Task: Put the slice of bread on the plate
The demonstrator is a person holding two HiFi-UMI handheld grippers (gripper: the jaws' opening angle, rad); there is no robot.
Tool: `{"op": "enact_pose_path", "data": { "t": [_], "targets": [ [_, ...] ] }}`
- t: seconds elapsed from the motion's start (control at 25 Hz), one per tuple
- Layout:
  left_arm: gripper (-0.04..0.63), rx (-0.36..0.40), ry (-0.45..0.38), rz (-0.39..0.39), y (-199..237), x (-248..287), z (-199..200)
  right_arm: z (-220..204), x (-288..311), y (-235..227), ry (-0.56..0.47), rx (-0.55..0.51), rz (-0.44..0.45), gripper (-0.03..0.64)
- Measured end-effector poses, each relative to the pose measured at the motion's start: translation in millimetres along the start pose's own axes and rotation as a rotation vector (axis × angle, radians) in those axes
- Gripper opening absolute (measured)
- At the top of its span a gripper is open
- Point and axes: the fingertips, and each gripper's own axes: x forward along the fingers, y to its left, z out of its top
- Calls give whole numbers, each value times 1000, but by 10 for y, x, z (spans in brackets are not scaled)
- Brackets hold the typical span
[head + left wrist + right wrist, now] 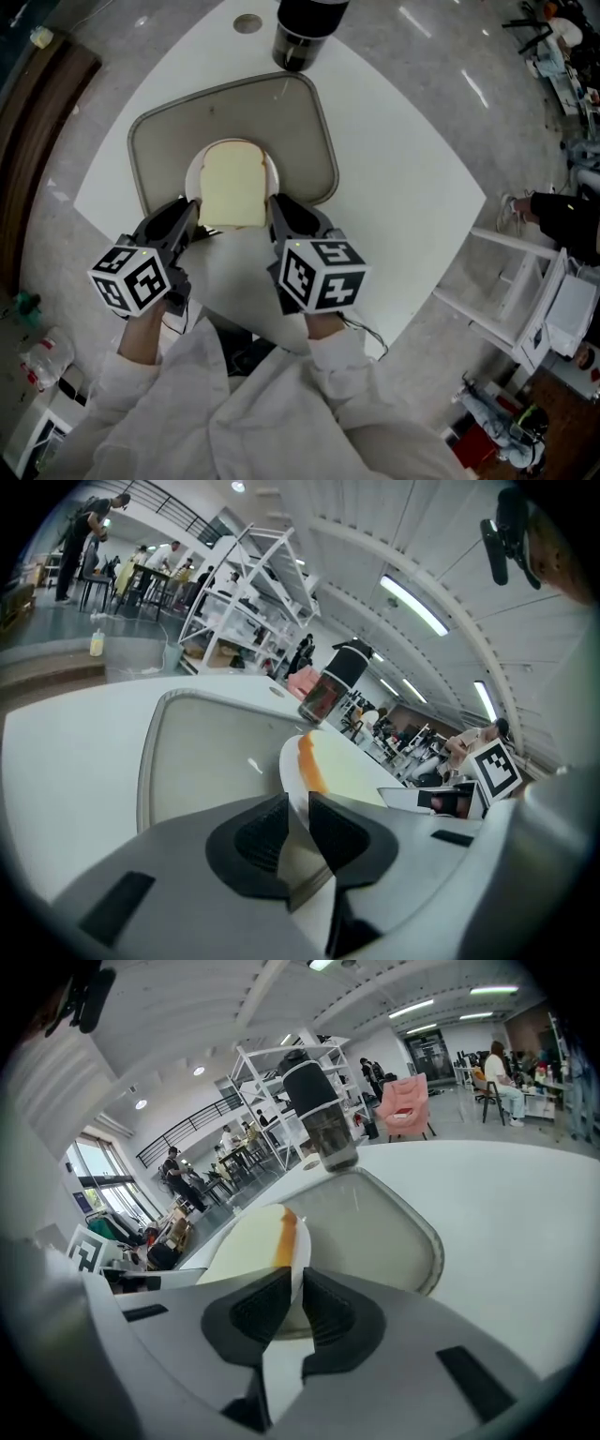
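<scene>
White sleeves point(281, 403) fill the bottom of the head view, and from them the left gripper point(192, 214) and the right gripper point(275, 208) reach forward, each carrying its marker cube. Between them lies the round white plate point(190, 173), which sits inside a grey-beige rounded tray point(314, 122) on a white square table point(403, 187). The pale slice of bread point(232, 186), with its orange-brown crust, already rests flat on the plate and covers most of it, so the placing looks done. In each gripper view the jaws stand very narrow, with the plate's near rim running into the gap. Both grippers therefore appear to be pinching the rim, one on each side of the slice of bread. The main risk from here is uneven handling: if one gripper rises or pulls ahead of the other, the plate would tilt and the slice of bread could slide off onto the tray. A thin rim may also slip out of such a shallow pinch. A dark cylindrical tumbler point(305, 33) stands just beyond the tray's far edge, and a long push forward could knock it.
</scene>
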Motion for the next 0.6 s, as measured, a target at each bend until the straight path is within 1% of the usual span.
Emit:
{"op": "enact_pose_path", "data": {
  "t": [0.28,0.6],
  "targets": [
    [72,51,27,-4,185,159,265,191,244,19,-3,9,-19,48],
    [72,130,84,25,294,277,338,209,388,-13,13,22,-34,48]
  ]
}}
